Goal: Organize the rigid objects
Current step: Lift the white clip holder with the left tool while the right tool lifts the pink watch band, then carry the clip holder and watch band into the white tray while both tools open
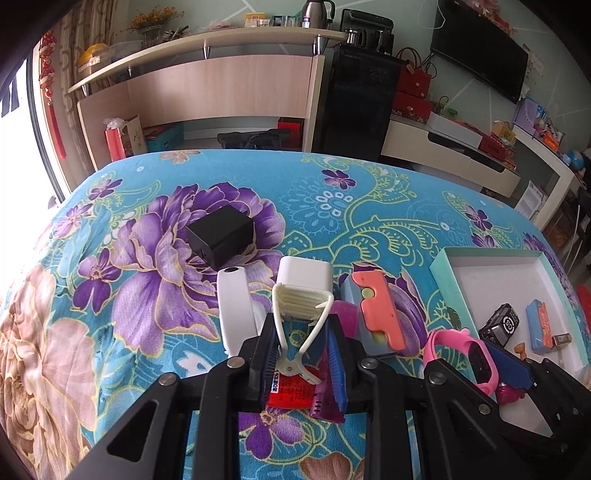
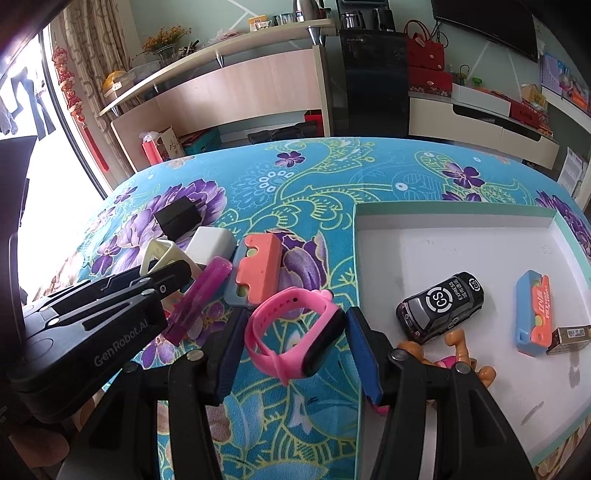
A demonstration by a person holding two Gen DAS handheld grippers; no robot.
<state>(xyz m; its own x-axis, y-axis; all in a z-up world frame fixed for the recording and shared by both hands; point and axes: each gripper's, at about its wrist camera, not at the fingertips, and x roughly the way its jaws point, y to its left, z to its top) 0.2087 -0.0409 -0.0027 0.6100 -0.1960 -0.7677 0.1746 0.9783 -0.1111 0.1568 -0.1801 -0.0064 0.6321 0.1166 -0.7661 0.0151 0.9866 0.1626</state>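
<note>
Left wrist view: the left gripper pinches a cream hair clip, ribbed at its wide end, its narrow end between the blue pads, above the flowered table near its front edge. A white charger lies just beyond.

Right wrist view: the right gripper is spread around a pink watch with a dark face, beside the left wall of the white tray; whether the pads touch it cannot be told. A black toy car lies in the tray.

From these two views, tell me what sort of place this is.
Most likely a home living room: a wall-mounted television above a low cabinet, a shelf unit with a kettle, and a flowered cloth covering the work surface.
</note>
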